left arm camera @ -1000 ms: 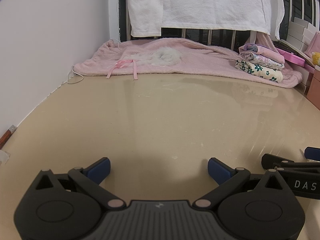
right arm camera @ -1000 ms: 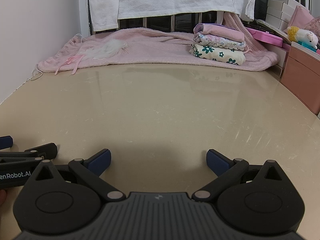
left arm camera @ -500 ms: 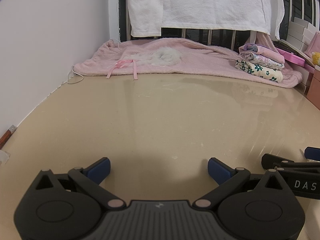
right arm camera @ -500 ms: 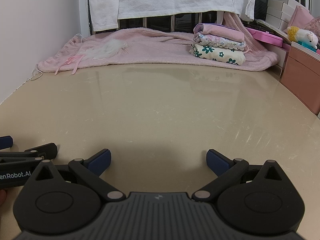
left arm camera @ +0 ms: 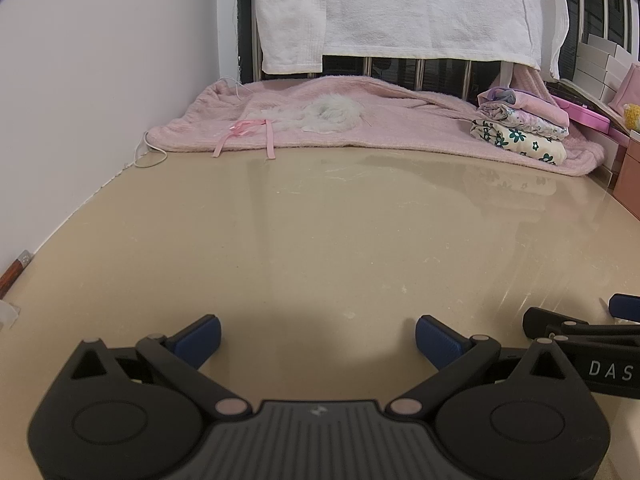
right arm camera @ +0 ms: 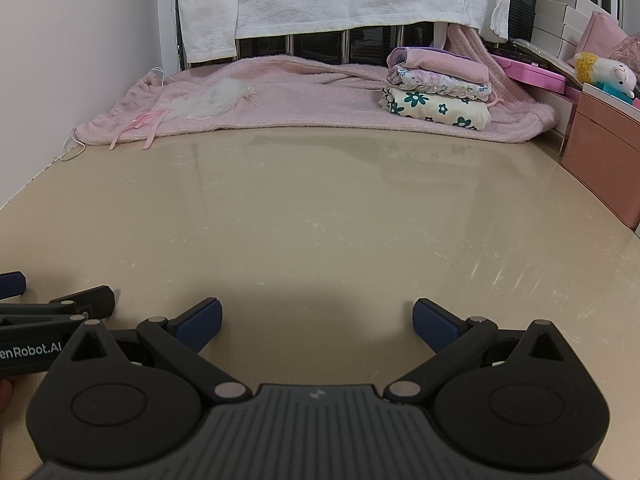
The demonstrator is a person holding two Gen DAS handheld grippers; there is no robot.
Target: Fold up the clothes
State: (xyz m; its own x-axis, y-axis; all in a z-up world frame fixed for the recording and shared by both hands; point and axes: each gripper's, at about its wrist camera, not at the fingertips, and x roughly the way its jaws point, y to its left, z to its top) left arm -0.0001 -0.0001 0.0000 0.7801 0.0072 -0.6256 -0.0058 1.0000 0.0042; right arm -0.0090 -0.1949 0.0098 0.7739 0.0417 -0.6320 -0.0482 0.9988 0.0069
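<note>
Clothes, a pink fluffy knitted garment (left arm camera: 360, 128) spread flat at the far table (left arm camera: 320, 220) edge, await me; I rest left gripper (left arm camera: 318, 336) and right gripper (right arm camera: 316, 320) released, empty, near.

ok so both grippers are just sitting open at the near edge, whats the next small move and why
Probably reach the left gripper forward toward the pink garment spread at the far side of the table. Both it and the right gripper are open and empty, and the folded stack looks done, so that garment seems the one left to fold.
</note>
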